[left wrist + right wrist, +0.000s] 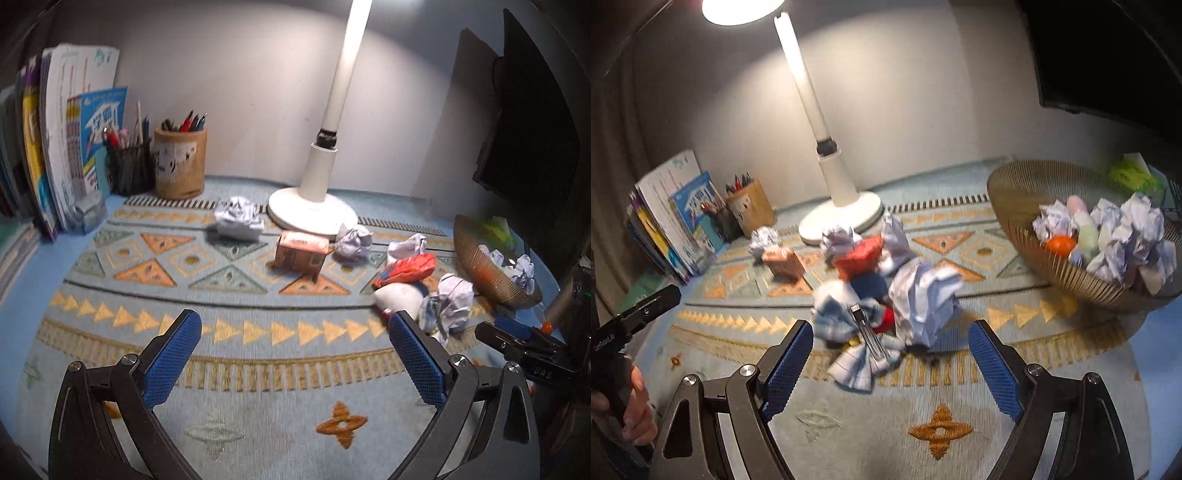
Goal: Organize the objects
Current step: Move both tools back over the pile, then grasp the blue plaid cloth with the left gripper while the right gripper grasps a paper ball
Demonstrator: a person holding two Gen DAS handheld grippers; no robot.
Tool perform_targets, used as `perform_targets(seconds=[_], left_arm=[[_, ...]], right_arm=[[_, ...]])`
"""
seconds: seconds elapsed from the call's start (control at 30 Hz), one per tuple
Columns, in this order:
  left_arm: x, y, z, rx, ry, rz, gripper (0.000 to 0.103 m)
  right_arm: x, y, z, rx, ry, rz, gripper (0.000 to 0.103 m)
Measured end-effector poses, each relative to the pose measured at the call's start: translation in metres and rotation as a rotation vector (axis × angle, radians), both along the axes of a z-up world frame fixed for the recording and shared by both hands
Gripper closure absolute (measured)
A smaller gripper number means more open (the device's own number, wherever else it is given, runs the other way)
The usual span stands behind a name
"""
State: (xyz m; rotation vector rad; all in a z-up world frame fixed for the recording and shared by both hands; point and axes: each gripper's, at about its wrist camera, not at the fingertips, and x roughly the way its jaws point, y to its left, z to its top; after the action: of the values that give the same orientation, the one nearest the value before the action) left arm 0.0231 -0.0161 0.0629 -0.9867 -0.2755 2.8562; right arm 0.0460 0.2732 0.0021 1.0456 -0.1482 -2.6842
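Observation:
Crumpled paper balls (239,218) (925,295), a red wrapper (406,269) (860,256), a small pink carton (301,253) (783,261) and a metal clip (866,332) on a blue-white cloth lie scattered on the patterned mat. A woven basket (1027,229) (480,266) at the right holds several paper balls and an orange. My left gripper (295,332) is open and empty over the mat's front. My right gripper (891,343) is open and empty, just in front of the clip and paper pile; it also shows in the left wrist view (517,338).
A white desk lamp (317,206) (842,214) stands at the back. Two pen holders (179,162) (750,206) and upright books (62,140) (672,221) are at the back left. A dark monitor (532,122) is at the right.

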Motion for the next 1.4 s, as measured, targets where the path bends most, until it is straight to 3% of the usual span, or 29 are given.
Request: perform_targets(seconds=[0.1, 0.17, 0.3, 0.63, 0.73, 0.9, 1.03, 1.23, 1.3, 1.33, 1.4], left_arm=[[-0.004, -0.005, -0.021, 0.033, -0.015, 0.031, 0.002], [-0.007, -0.002, -0.030, 0.011, -0.044, 0.057, 0.002], [-0.003, 0.006, -0.029, -0.029, -0.024, 0.022, 0.002], [-0.004, 0.006, -0.030, -0.016, -0.051, 0.029, 0.002], [-0.010, 0.019, -0.028, -0.030, -0.084, -0.030, 0.002], [-0.032, 0.063, -0.025, 0.088, -0.174, -0.235, 0.002], [-0.044, 0.103, -0.034, 0.137, -0.234, -0.346, 0.011], [-0.051, 0.151, -0.050, 0.077, -0.283, -0.405, 0.023], [-0.053, 0.160, -0.050, 0.049, -0.271, -0.390, 0.027], [-0.055, 0.163, -0.050, 0.044, -0.277, -0.397, 0.038], [-0.056, 0.166, -0.049, 0.043, -0.276, -0.392, 0.047]], right_arm=[[0.001, -0.006, -0.004, 0.042, 0.010, 0.006, 0.018], [-0.002, -0.006, -0.008, 0.047, 0.002, 0.007, 0.012], [-0.001, -0.004, -0.008, 0.059, 0.005, -0.010, 0.012], [-0.009, 0.012, -0.008, -0.024, -0.032, -0.064, 0.012], [-0.019, 0.031, -0.010, -0.135, -0.108, -0.072, 0.012], [-0.046, 0.047, 0.003, -0.204, -0.195, -0.067, 0.023], [-0.071, 0.035, 0.006, -0.135, -0.214, -0.029, 0.028], [-0.093, 0.022, -0.007, -0.114, -0.227, -0.009, 0.030], [-0.097, 0.023, -0.012, -0.129, -0.236, -0.005, 0.040], [-0.098, 0.023, -0.015, -0.128, -0.241, -0.003, 0.048], [-0.096, 0.024, -0.017, -0.135, -0.230, 0.006, 0.054]])
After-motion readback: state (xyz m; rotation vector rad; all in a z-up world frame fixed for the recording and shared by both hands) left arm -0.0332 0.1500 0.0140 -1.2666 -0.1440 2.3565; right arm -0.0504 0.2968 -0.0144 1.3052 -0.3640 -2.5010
